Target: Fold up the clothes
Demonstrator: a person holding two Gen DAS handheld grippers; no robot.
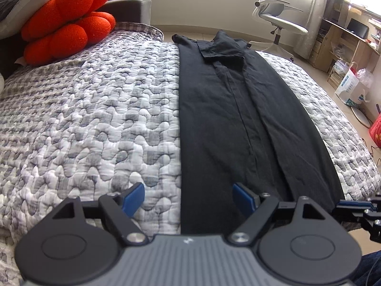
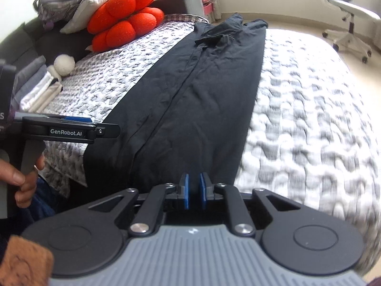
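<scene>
A black shirt (image 1: 228, 119) lies on the quilted bed (image 1: 83, 119), folded lengthwise into a long strip with its collar at the far end. My left gripper (image 1: 188, 199) is open wide over the shirt's near end, straddling its left edge, with nothing pinched. My right gripper (image 2: 194, 194) hovers over the near right part of the shirt (image 2: 190, 95). Its blue pads (image 2: 186, 194) stand a narrow gap apart, and I see no cloth caught between them. The right gripper (image 1: 352, 206) also shows at the left wrist view's right edge. In the right wrist view a hand (image 2: 23, 178) holds the left gripper (image 2: 104, 128).
A red flower cushion (image 1: 66, 23) and pillows sit at the bed's head. A stack of folded cloth (image 2: 35, 88) and a white plush ball (image 2: 63, 64) lie on the bed's left side. An office chair (image 1: 276, 12), shelves (image 1: 338, 47), bags (image 1: 352, 88) and a red basket (image 1: 376, 131) stand beyond the bed.
</scene>
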